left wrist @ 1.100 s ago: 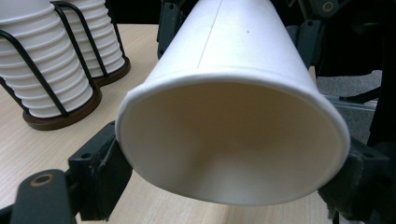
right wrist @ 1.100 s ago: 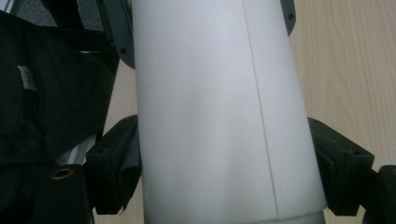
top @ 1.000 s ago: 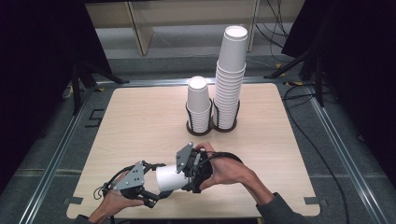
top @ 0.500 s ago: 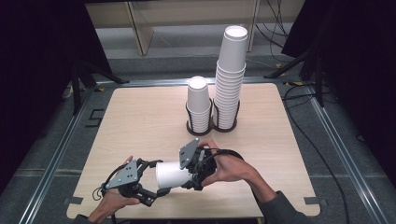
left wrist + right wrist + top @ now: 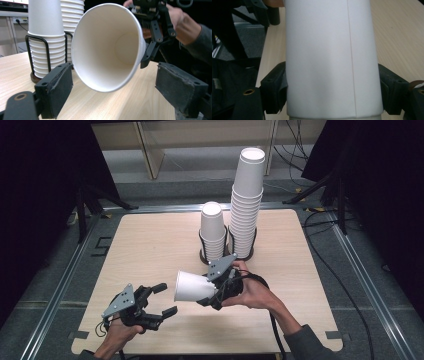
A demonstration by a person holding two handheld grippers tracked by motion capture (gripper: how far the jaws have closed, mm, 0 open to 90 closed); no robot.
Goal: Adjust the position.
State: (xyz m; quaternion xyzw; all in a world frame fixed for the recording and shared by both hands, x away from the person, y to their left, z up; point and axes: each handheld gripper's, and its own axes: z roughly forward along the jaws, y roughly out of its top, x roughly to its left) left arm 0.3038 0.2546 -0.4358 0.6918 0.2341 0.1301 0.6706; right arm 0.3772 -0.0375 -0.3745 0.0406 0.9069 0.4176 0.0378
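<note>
White paper cup point(image 5: 194, 286) held sideways above the near middle of the table point(image 5: 150, 240), mouth facing left, pinched near its base by right gripper point(image 5: 216, 292); left gripper point(image 5: 162, 300) near-left, spread wide, clear of cup; two cup stacks point(image 5: 230, 227) beyond.

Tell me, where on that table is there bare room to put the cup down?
The table is bare along its left side, between the left edge and the two cup stacks, and on the right, beside the taller stack. It is crowded near the front, where the right gripper holds the cup sideways, facing the open left gripper.
</note>
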